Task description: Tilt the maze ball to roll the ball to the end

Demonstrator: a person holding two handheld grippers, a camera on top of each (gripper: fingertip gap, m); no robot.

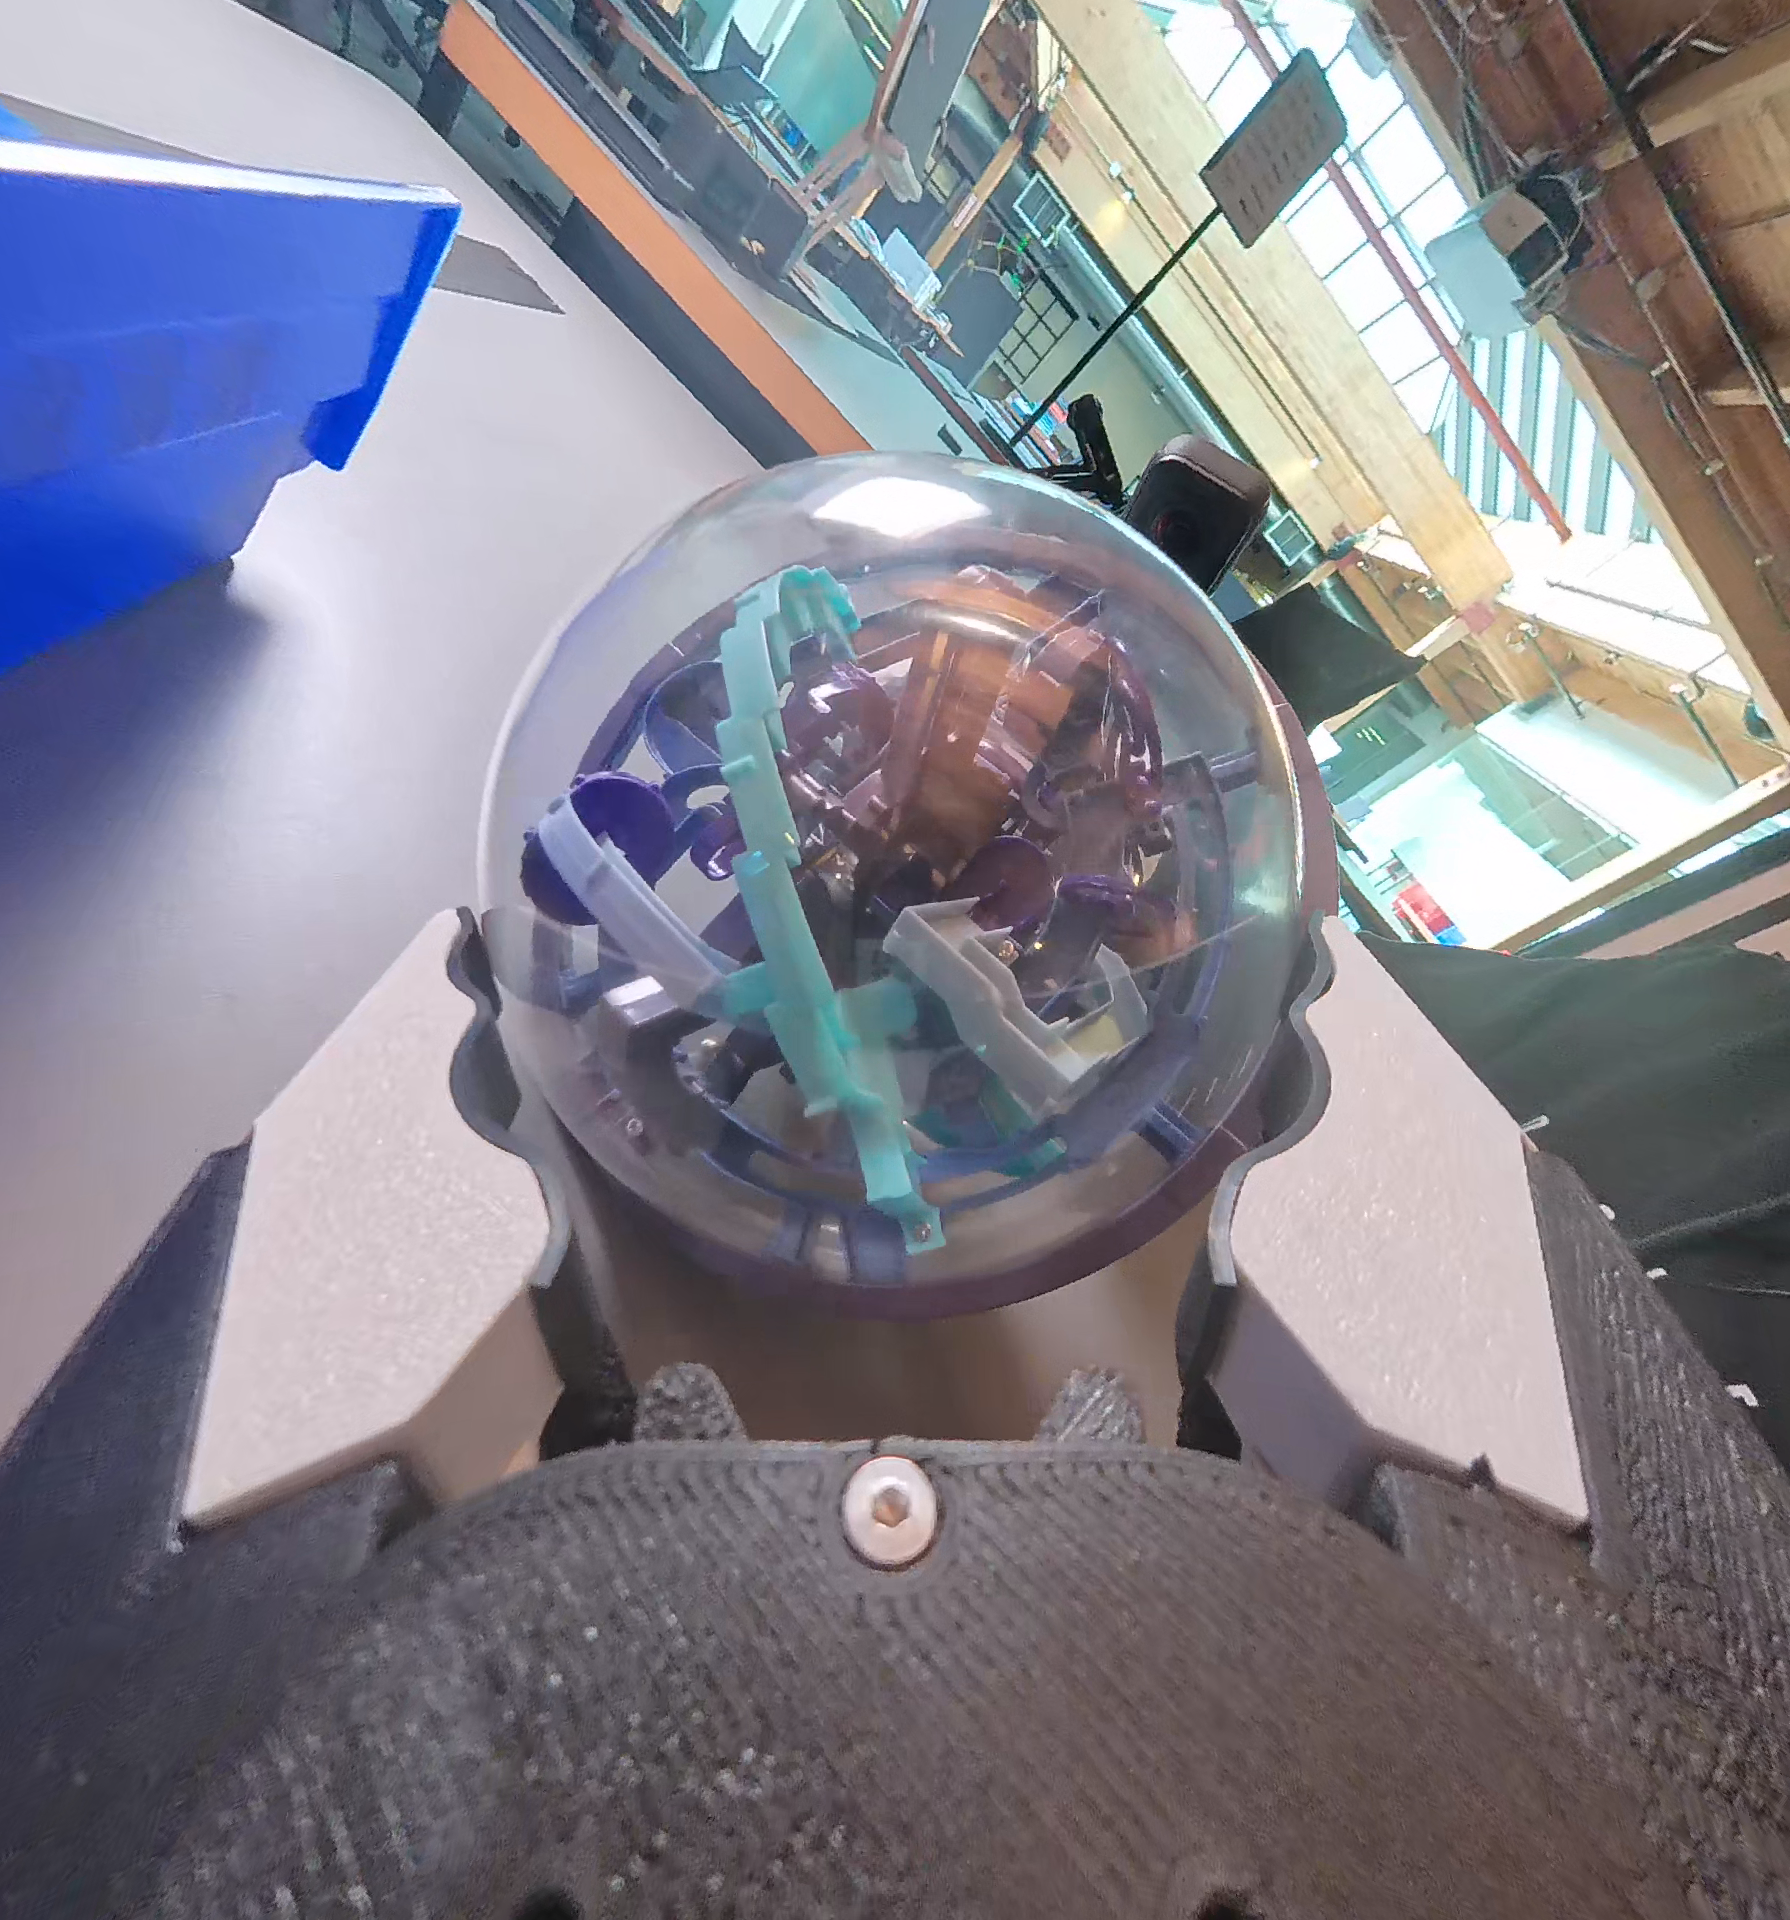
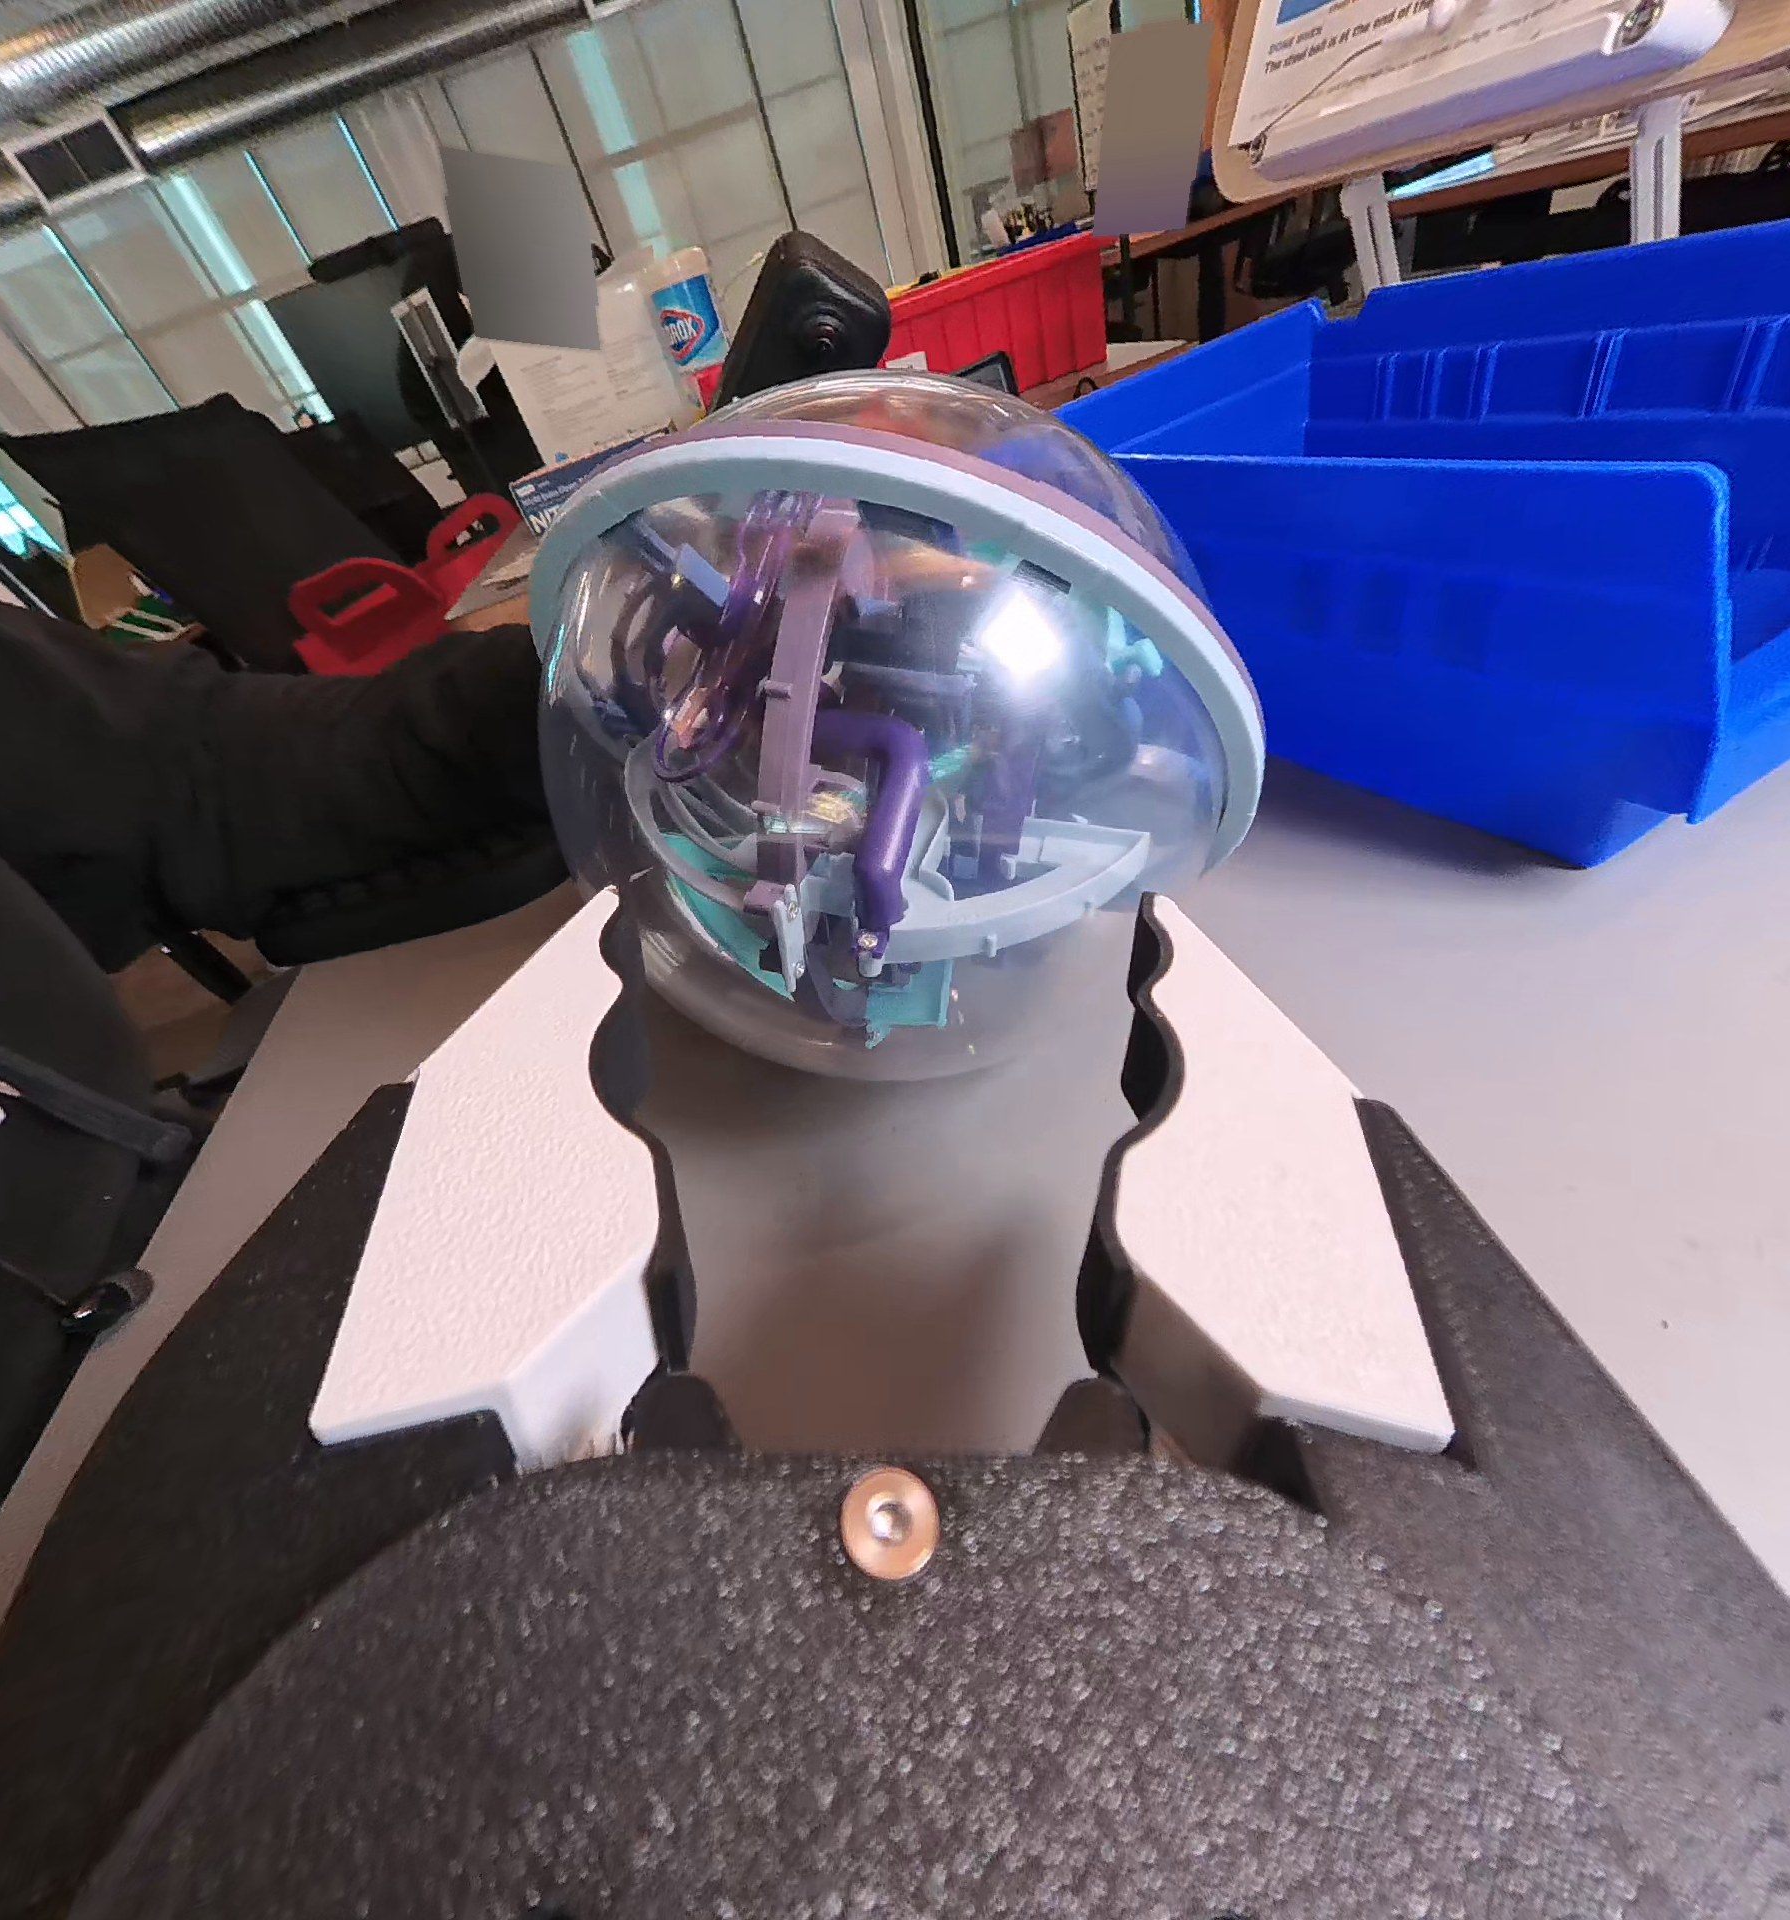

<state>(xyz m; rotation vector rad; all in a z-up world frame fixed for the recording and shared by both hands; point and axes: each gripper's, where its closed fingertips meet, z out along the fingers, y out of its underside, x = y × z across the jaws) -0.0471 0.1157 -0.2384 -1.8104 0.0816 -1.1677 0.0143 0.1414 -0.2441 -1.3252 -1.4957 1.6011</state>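
The steel ball inside the maze ball is too small to pick out among the tracks. The blue bin runs off the left wrist view's left edge; in the right wrist view it leaves the right edge. The black sleeve disappears behind the sphere, hiding the far gripper.

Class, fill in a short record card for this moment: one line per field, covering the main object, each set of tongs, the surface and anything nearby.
Main object: clear maze ball with teal, purple and grey tracks inside
Left tongs: wide apart, both pads against the ball's sides
Right tongs: tips at the ball's lower part; left pad touching, right pad unclear
Surface: pale grey table
Nearby: blue bins beside the ball
Also seen: black sleeve
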